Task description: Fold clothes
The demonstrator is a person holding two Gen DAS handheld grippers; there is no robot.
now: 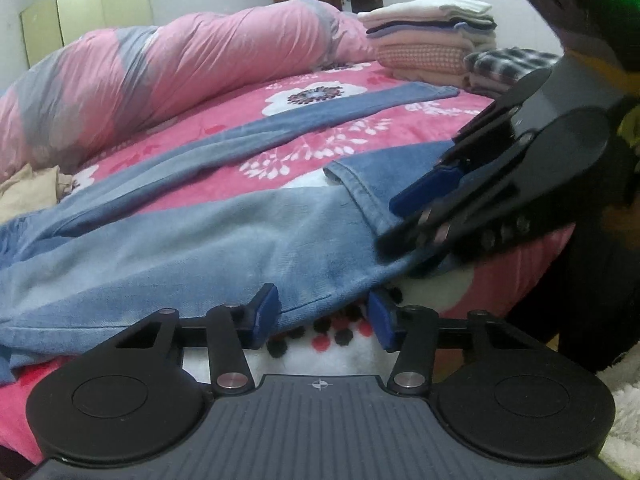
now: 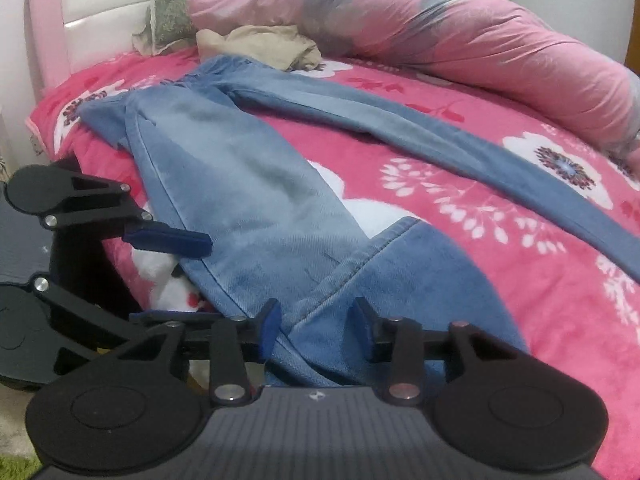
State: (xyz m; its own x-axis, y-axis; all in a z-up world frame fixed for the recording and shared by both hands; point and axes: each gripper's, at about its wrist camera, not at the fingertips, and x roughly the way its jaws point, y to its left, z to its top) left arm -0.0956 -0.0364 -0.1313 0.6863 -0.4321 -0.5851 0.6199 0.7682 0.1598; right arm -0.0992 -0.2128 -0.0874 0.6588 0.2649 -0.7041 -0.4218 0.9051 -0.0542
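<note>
Jeans (image 2: 248, 184), faded blue, legs splayed on bed (image 2: 500, 280). Left tongs (image 1: 322, 318) and right tongs (image 2: 316, 326) both open at near hem; far leg unobstructed.

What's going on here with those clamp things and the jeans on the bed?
A person is folding laundry using two handheld grippers. A pair of blue jeans lies spread on a pink floral bedspread, its legs apart, not yet folded. The left gripper and right gripper are both open at the jeans' near edge, apparently about to grab it. A stack of folded clothes sits at the far corner, beside a rolled pink duvet.
</note>
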